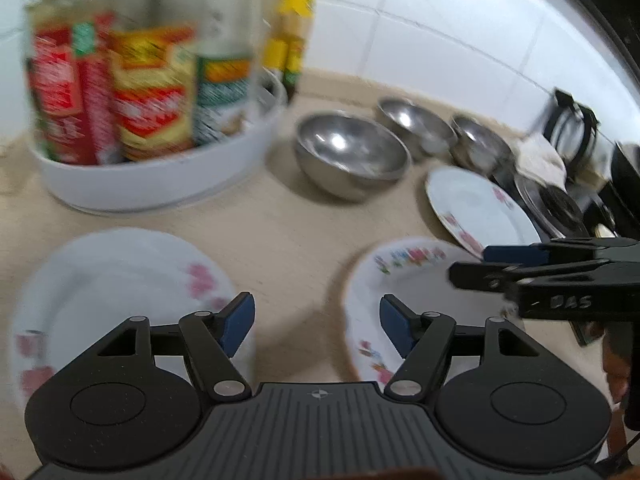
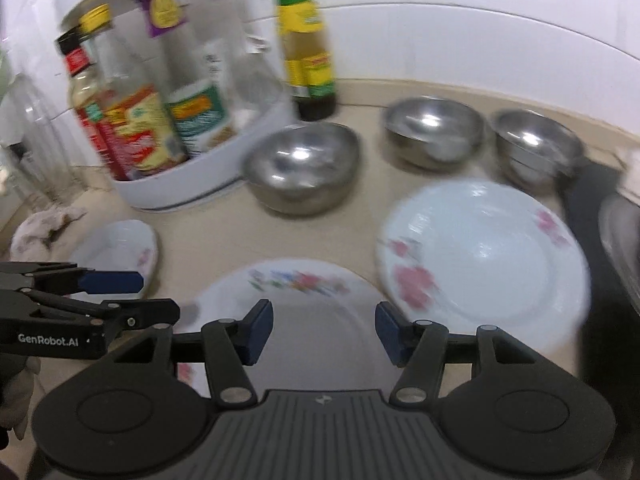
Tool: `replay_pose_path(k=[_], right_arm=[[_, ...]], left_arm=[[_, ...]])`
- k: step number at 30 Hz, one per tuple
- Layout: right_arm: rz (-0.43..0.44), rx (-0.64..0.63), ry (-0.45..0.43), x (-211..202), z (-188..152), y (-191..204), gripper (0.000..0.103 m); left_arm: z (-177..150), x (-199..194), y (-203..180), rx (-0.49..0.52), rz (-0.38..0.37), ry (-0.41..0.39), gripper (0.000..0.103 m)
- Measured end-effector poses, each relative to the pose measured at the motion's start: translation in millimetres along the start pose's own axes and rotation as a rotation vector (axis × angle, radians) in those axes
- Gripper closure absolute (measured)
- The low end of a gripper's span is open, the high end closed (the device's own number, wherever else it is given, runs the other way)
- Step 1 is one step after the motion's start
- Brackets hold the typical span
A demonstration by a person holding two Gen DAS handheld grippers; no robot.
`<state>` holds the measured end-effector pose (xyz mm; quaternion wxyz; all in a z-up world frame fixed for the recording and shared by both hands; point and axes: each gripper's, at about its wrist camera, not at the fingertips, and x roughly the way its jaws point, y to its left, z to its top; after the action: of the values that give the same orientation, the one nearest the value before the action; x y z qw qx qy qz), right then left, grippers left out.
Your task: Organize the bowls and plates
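Left wrist view shows the left gripper spread wide and empty above bare counter, between a pink-flowered plate and a multicolour-flowered plate, so neither is gripped yet. Right wrist view puts the right gripper, jaws apart and empty, over that multicolour plate, likely to take it. Three steel bowls sit unstacked behind, beside the condiment rack.

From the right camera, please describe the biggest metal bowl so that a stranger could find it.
Find the white round rack full of bottles. The bowl stands just right of it, almost touching. It is the widest of three steel bowls and the nearest to the plates.
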<state>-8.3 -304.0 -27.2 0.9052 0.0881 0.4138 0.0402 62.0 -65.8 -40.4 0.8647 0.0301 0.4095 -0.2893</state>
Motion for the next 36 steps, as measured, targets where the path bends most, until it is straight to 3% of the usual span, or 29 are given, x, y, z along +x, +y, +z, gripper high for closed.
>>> replay_pose_path(k=[9,19,33,36], right_arm=[[0.163,-0.188,0.003,45.7,32.0,75.9,0.048],[0.270,-0.225,0.094,85.1,36.7,118.0,0.048],[0.298,-0.210,0.137,101.4,26.6,131.6,0.048],[0.316,-0.202,0.137,102.6,26.8,131.4,0.038]], left_arm=[[-6.6,-35.9,60.6,-0.156,0.190,-0.057,0.023],[-29.8,-55.9,114.3,-0.288,0.342,-0.056,0.022],[-39.8,-34.7,132.0,-0.326,0.317,-0.019,0.027],[-37.3,-32.1,132.8,-0.317,0.317,-0.022,0.027]])
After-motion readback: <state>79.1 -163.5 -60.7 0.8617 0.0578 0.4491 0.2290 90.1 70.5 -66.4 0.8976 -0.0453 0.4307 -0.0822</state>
